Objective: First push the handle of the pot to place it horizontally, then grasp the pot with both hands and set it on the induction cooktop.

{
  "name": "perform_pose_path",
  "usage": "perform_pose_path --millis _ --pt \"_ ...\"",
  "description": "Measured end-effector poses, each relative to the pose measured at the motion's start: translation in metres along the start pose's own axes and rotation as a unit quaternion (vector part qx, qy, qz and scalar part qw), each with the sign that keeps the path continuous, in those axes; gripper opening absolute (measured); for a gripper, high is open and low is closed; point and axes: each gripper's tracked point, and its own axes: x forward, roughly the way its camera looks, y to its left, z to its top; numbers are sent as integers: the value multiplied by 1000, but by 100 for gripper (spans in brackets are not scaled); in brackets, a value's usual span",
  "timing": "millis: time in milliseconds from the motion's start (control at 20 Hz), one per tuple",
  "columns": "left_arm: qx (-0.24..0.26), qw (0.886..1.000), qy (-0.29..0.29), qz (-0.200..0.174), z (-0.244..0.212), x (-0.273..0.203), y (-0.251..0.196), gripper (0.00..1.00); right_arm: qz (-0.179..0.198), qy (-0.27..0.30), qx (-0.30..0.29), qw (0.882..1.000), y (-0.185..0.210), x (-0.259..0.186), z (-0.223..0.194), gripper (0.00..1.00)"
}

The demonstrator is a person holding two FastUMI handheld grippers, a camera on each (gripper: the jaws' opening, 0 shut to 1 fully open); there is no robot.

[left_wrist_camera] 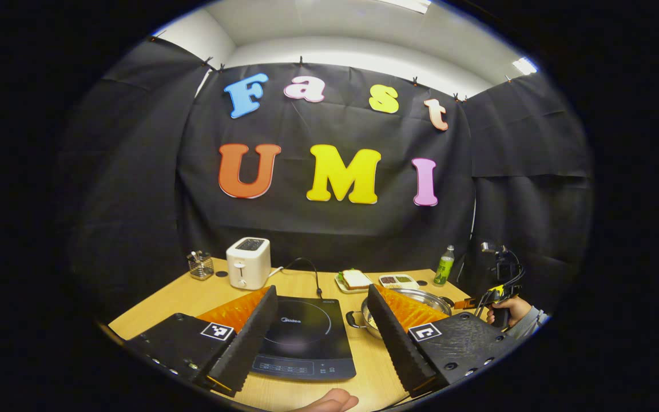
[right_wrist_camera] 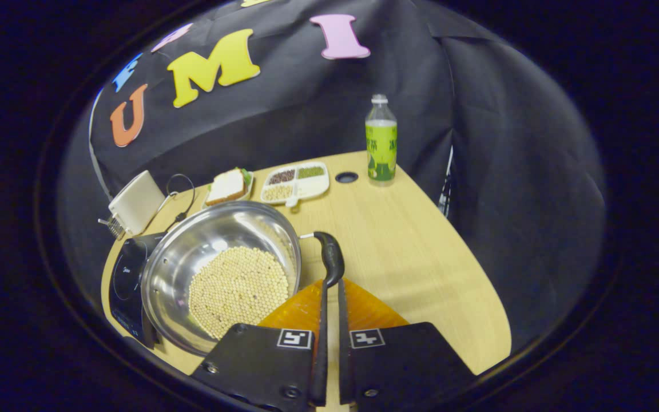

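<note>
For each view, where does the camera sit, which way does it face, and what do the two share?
Left gripper view: rides the left tongs, open, facing the back wall over the cooktop; a hand holds the other gripper at right.
Right gripper view: rides the right tongs, nearly closed, looking down at the pot and its handle.
Shared: pot, cooktop, toaster, bottle.

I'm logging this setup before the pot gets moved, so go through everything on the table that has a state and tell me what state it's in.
Pot: on the table beside the cooktop, holding pale beans.
Pot handle: at the right hand-held gripper's fingertips.
Induction cooktop: bare, nothing on it.
Bottle: upright, capped.
Toaster: upright, slot empty.
Divided tray: compartments filled.
Left hand-held gripper: open.
Right hand-held gripper: shut, nothing between the fingers.
</note>
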Motion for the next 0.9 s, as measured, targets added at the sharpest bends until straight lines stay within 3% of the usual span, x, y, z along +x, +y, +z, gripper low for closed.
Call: perform_pose_path --millis 50,150,350,700,900 --pt "-5 1000 15 -5 -8 11 -5 95 2 -16 -10 1000 -1 -11 9 34" --pt "-13 999 41 -7 -22 32 -11 95 8 -26 -27 999 1 -23 14 63" --pt "-26 994 102 -12 -58 82 -26 95 18 -41 -53 998 10 -32 28 90" --pt "-20 976 215 -11 -129 156 -44 96 42 -28 -61 997 19 -12 37 94" --pt "-6 968 251 -11 -157 186 -48 96 46 -8 -54 997 16 17 28 94"
